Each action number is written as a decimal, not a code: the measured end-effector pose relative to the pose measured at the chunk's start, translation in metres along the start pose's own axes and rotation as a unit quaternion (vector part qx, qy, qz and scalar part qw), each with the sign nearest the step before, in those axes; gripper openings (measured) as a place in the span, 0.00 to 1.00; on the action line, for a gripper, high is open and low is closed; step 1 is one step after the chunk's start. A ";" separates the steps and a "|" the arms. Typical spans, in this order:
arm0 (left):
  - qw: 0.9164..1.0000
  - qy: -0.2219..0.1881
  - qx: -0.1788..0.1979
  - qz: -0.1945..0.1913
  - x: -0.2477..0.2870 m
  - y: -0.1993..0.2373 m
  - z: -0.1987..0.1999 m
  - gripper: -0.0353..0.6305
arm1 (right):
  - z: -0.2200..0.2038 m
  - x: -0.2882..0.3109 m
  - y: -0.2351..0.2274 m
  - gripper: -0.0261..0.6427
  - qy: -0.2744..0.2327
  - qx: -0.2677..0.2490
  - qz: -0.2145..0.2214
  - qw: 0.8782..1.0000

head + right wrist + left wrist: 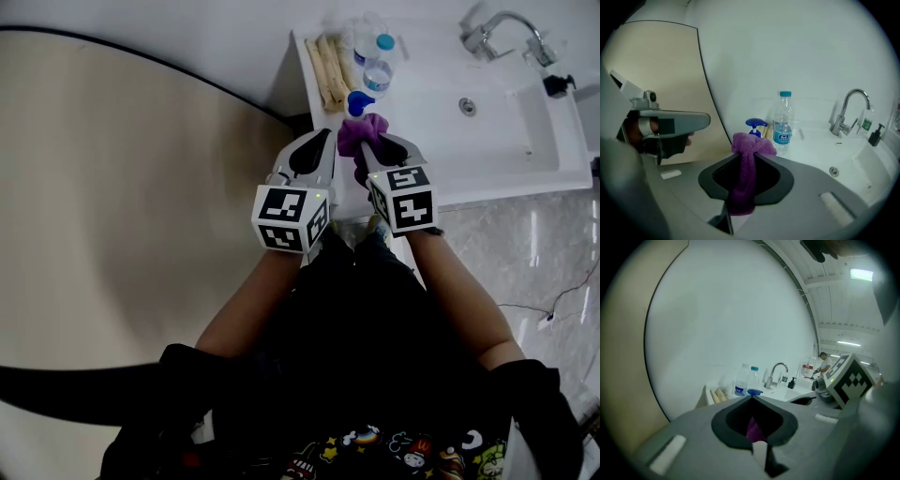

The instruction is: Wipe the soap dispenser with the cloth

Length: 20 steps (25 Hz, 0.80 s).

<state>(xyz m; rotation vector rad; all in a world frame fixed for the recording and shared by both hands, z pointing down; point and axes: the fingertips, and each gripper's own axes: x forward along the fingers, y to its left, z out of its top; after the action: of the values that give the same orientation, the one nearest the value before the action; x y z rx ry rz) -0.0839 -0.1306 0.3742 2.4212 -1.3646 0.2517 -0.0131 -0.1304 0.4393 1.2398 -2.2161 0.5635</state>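
Note:
The soap dispenser [357,102] with a blue pump stands on the white counter by the wall, its pump top showing in the right gripper view [756,125] and the left gripper view [753,392]. My right gripper [368,141] is shut on a purple cloth [354,134], which bunches above the jaws and hangs down between them [745,187]. The cloth sits just short of the dispenser. My left gripper [325,136] is beside it on the left, jaws shut [752,398] with nothing in them, apart from the cloth.
Two water bottles [378,61] stand right behind the dispenser. Tan rolled items [328,66] lie at the counter's left end. The sink basin [487,112] with its faucet [492,28] is to the right, and a small black bottle [559,85] stands beyond it.

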 end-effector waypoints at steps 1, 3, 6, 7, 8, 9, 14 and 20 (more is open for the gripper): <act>1.000 0.000 0.000 0.000 0.001 0.000 0.000 0.05 | 0.004 -0.002 0.001 0.18 -0.006 0.000 0.001 1.000; 1.000 -0.003 0.000 -0.002 0.005 0.000 0.002 0.05 | 0.012 -0.005 0.000 0.18 -0.018 -0.004 0.001 1.000; 1.000 -0.005 0.001 -0.003 0.008 0.000 0.005 0.05 | 0.023 -0.005 0.000 0.18 -0.029 -0.006 0.003 1.000; 1.000 -0.005 0.001 -0.003 0.009 0.001 0.006 0.05 | 0.025 -0.005 0.000 0.18 -0.031 -0.006 0.004 1.000; 1.000 -0.004 0.001 -0.003 0.009 0.000 0.006 0.05 | 0.026 -0.004 -0.001 0.18 -0.031 -0.006 0.005 0.999; 1.000 -0.004 0.000 -0.003 0.010 0.000 0.006 0.05 | 0.027 -0.002 -0.001 0.18 -0.031 -0.005 0.006 0.999; 1.000 -0.002 0.000 0.003 0.011 0.003 0.005 0.05 | 0.012 0.016 -0.005 0.18 -0.008 -0.006 0.012 1.000; 1.000 0.004 -0.003 0.011 0.007 0.004 -0.002 0.05 | -0.013 0.028 -0.007 0.18 0.022 -0.012 0.018 1.000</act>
<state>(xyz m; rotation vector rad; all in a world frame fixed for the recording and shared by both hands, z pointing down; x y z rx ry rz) -0.0834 -0.1375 0.3788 2.3986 -1.3865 0.2619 -0.0156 -0.1442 0.4679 1.1665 -2.2057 0.5702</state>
